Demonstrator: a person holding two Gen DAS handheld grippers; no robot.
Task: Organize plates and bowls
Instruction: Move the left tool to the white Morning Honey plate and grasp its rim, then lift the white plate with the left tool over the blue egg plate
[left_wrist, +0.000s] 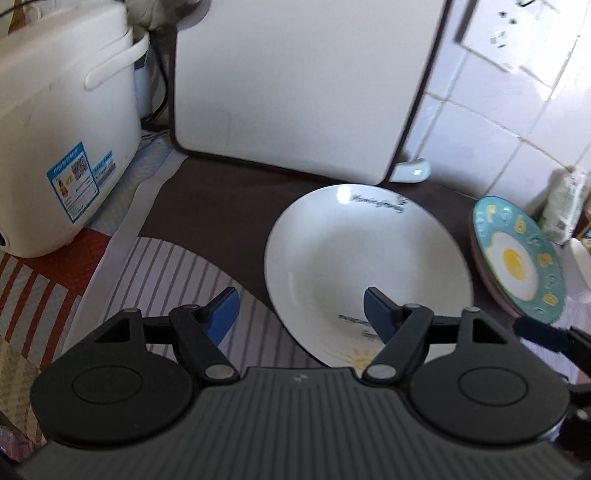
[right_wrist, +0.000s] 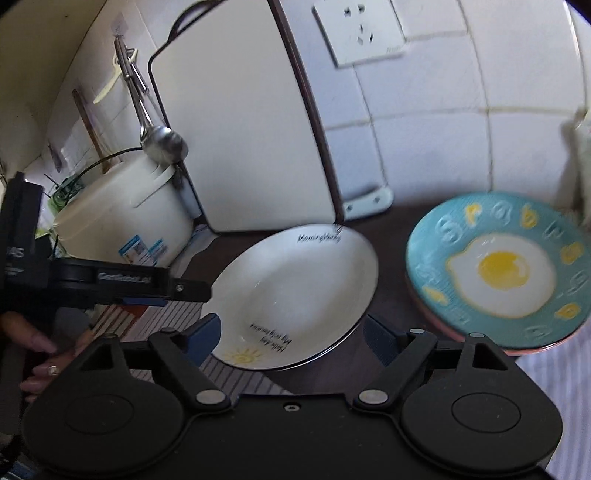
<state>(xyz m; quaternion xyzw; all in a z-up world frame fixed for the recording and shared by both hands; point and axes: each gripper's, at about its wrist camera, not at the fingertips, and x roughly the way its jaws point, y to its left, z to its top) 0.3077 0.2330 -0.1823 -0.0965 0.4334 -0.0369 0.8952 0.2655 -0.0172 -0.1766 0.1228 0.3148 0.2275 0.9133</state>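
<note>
A white deep plate (left_wrist: 369, 258) (right_wrist: 295, 288) with black writing and a small sun lies on a dark mat. To its right a teal plate (left_wrist: 517, 258) (right_wrist: 498, 273) with a fried-egg picture rests on a pinkish plate. My left gripper (left_wrist: 301, 314) is open just above the white plate's near left rim, one blue finger over the plate and the other over the striped mat. My right gripper (right_wrist: 291, 334) is open, its fingers astride the white plate's near edge without touching it. A hand holds the left gripper (right_wrist: 184, 293) at the left of the right wrist view.
A white rice cooker (left_wrist: 62, 147) (right_wrist: 122, 221) stands at the left. A white cutting board (left_wrist: 295, 85) (right_wrist: 240, 129) leans on the tiled wall right behind the plates. A ladle (right_wrist: 162, 140) hangs beside it. A wall socket (right_wrist: 358, 29) is above, a packet (left_wrist: 565, 206) at far right.
</note>
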